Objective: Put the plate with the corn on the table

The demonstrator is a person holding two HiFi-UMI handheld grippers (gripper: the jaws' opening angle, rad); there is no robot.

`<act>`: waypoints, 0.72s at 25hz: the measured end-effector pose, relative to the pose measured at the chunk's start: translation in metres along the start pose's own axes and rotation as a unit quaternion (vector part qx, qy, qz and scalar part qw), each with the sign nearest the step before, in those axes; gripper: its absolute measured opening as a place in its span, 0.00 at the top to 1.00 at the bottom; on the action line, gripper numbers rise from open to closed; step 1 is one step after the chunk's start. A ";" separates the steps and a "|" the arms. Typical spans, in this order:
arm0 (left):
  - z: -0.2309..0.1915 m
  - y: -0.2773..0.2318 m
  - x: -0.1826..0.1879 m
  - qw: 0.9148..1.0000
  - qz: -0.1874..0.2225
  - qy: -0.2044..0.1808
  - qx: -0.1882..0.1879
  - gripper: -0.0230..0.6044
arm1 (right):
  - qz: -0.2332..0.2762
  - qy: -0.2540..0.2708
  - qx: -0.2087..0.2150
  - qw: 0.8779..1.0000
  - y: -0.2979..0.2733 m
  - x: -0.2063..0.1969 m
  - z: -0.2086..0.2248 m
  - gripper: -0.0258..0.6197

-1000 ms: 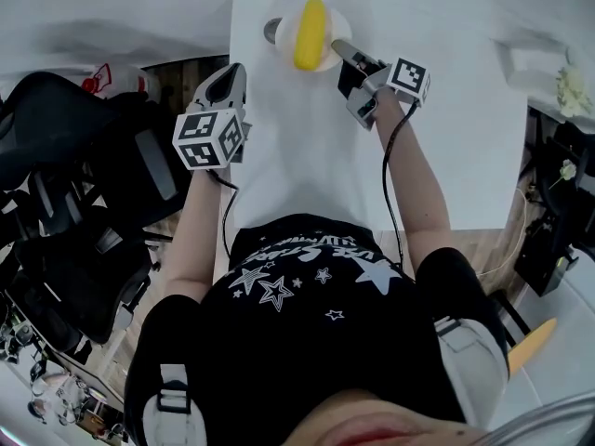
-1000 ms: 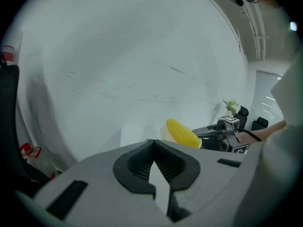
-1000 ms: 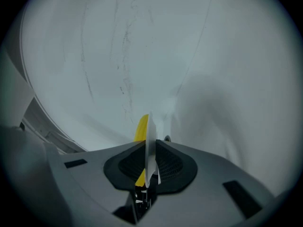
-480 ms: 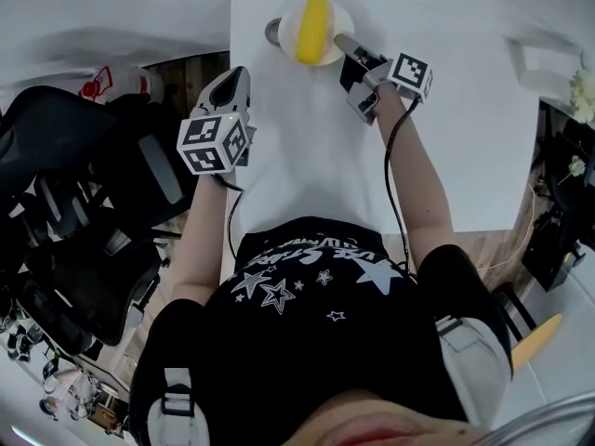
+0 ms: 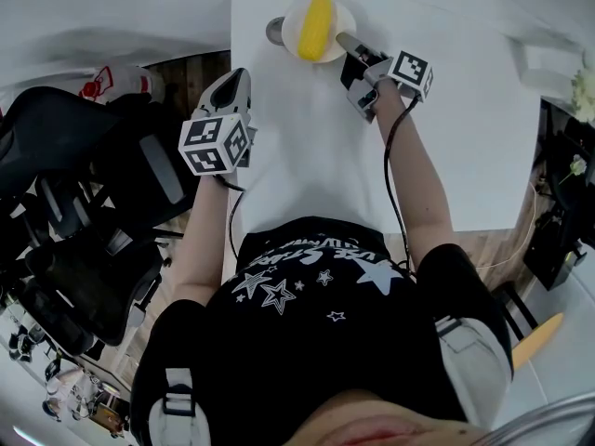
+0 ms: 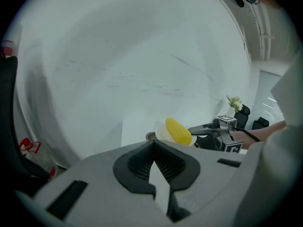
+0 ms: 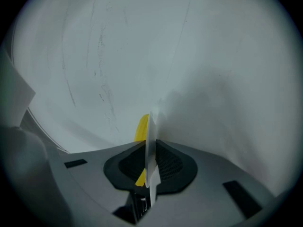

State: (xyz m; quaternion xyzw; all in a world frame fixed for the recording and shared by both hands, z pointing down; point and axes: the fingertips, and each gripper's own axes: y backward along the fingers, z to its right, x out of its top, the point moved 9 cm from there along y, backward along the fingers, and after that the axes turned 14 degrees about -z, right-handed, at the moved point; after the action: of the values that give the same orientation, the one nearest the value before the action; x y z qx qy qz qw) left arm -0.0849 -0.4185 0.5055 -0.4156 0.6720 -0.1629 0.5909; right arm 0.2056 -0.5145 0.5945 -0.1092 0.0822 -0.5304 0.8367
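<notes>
A yellow corn cob [image 5: 314,26] lies on a small white plate [image 5: 293,15] at the far end of the white table [image 5: 307,147]. My right gripper [image 5: 346,45] is shut on the plate's right rim. In the right gripper view the thin plate edge [image 7: 151,136] stands clamped between the pads, with the corn [image 7: 141,126] just left of it. Whether the plate touches the table I cannot tell. My left gripper [image 5: 231,80] hangs shut and empty over the table's left edge. From the left gripper view I see the corn [image 6: 178,131] and the right gripper [image 6: 193,129] ahead.
A small grey round thing [image 5: 272,31] sits just left of the plate. Black office chairs [image 5: 84,193] crowd the floor at the left, near a red-and-white object [image 5: 107,82]. A white box [image 5: 535,63] and pale flowers [image 5: 586,91] lie at the right.
The right gripper and the plate with the corn have shifted slightly toward the table's far end. The left gripper has hardly moved.
</notes>
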 end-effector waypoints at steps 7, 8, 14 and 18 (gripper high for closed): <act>0.002 0.001 -0.004 1.000 -0.005 -0.001 -0.001 0.95 | 0.005 -0.018 -0.033 0.999 0.000 0.000 -0.002 0.90; 0.002 0.001 -0.004 1.000 -0.006 -0.002 -0.002 0.95 | 0.005 -0.021 -0.036 0.999 0.000 -0.001 -0.002 0.91; 0.005 -0.001 -0.005 1.000 -0.011 -0.007 -0.008 0.95 | 0.016 -0.038 -0.069 0.997 -0.001 0.001 -0.003 0.92; 0.005 -0.001 -0.006 1.000 -0.013 -0.007 -0.008 0.95 | 0.020 -0.054 -0.106 0.993 -0.001 0.003 -0.003 0.92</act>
State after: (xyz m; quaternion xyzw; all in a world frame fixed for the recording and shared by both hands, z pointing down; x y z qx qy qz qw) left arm -0.0801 -0.4132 0.5091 -0.4303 0.6633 -0.1624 0.5903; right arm 0.2056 -0.5183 0.5914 -0.2237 0.0945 -0.4956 0.8339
